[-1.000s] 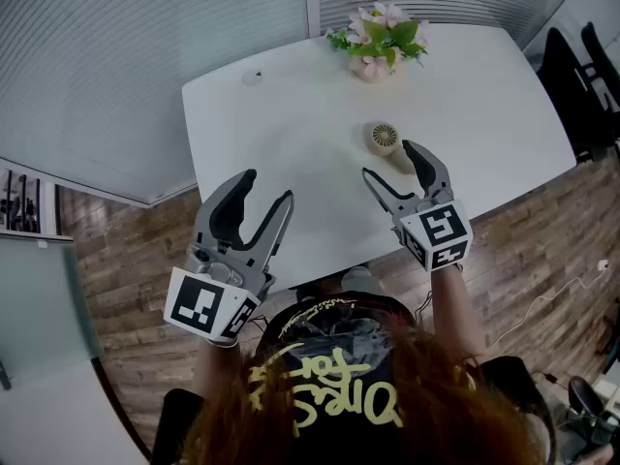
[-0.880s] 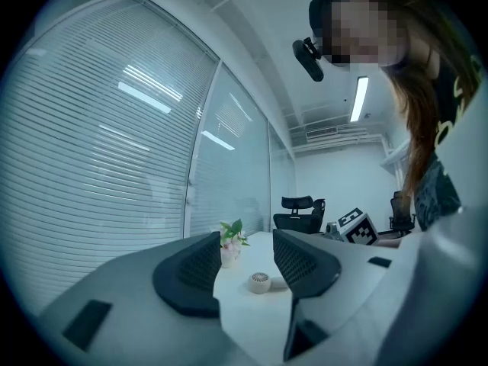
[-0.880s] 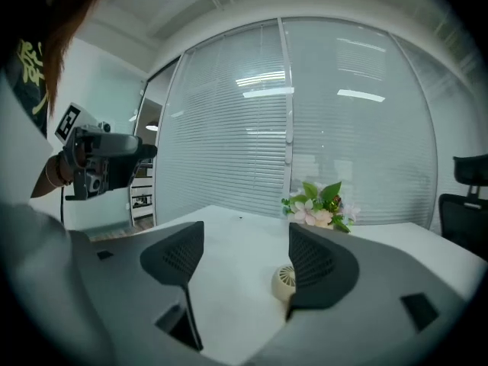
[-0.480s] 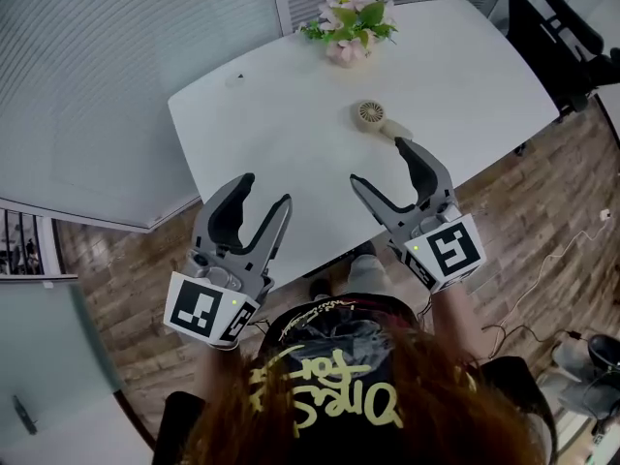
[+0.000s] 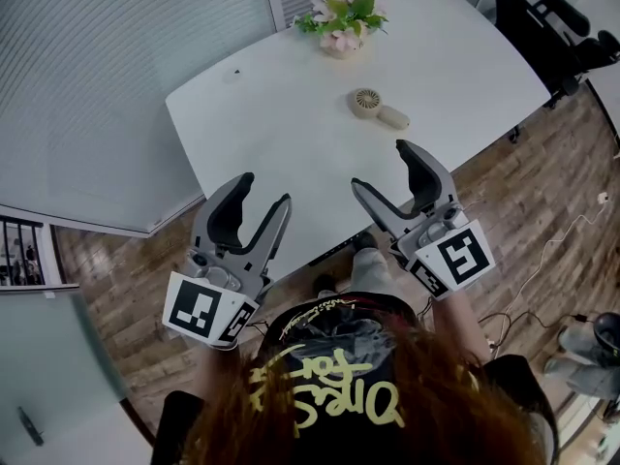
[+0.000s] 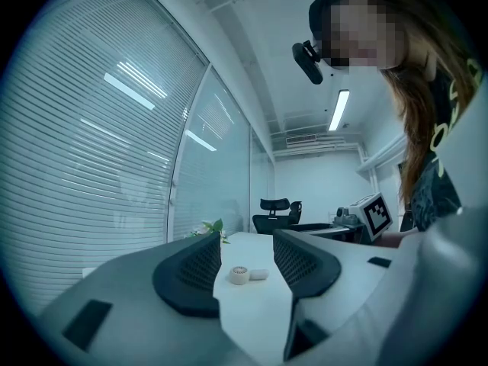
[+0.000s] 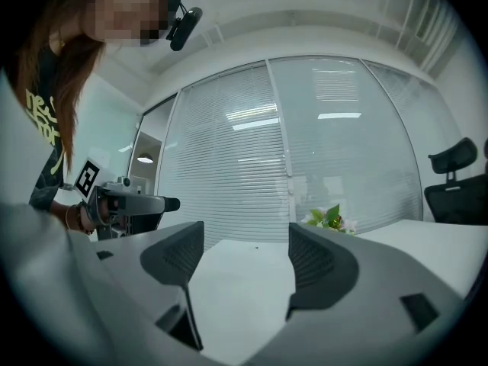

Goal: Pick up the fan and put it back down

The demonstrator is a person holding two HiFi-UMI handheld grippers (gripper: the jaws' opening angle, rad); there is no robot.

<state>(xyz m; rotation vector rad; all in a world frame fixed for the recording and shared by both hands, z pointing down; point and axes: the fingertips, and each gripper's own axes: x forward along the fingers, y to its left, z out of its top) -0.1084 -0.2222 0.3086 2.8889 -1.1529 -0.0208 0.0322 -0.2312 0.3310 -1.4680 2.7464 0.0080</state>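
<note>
At far L, a glass partition w/ horizontal blinds is seen, and a wood-plank floor is shown below it in the head view. The L gripper is held level by the table's near-L corner. Its jaws are spread fairly wide and nothing is gripped. In the L gripper view, only tabletop is framed btwn the pads, w/ the fan far off in the gap. The white table, rounded at the corners, is set close to the partition. Most of its top is bare, w/ one small dark speck noted toward the far L. Pink flowers w/ green leaves are placed at the far edge, approx centre. The fan, a small beige handheld type, is laid flat on the tabletop R of centre, nearer than the flowers. Its round head is turned L and its handle R, and it is well apart from both grippers. The R gripper is held over the table's near edge, its jaws likewise wide apart and empty. Only bare white surface is seen btwn them in the R gripper view. At far R, a black office chair is parked beside the table. A ceiling strip light is shown lit in the L gripper view.
</note>
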